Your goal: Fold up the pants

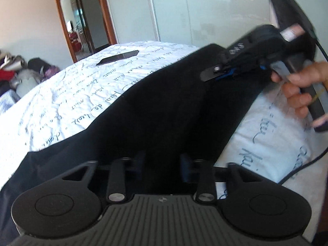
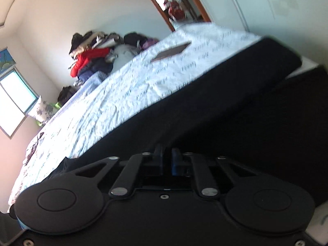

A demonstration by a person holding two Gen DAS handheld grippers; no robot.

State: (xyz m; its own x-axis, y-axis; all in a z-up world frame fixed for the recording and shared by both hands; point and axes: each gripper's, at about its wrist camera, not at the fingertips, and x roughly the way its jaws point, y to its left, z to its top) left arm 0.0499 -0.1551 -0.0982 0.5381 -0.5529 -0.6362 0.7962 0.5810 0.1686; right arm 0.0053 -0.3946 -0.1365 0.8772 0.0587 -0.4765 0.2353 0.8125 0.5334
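Black pants point(image 1: 155, 110) lie spread on the bed point(image 1: 67, 102), both legs stretching far and right. Nearest, the left gripper point(image 1: 164, 163) has its fingers apart over the cloth. The right gripper point(image 2: 167, 161) has its fingers nearly together; whether they pinch cloth I cannot tell. Farther off lies a phone point(image 1: 117, 57).

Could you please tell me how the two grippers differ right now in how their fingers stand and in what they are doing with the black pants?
The left gripper has its fingers spread with a wide gap; the right gripper has its fingers nearly together. Whether either pinches cloth is unclear against the dark fabric. The right gripper also shows from the side in the left wrist view, raised over the pants; the left gripper sits low at their near end. Both point across the pants on the bed.
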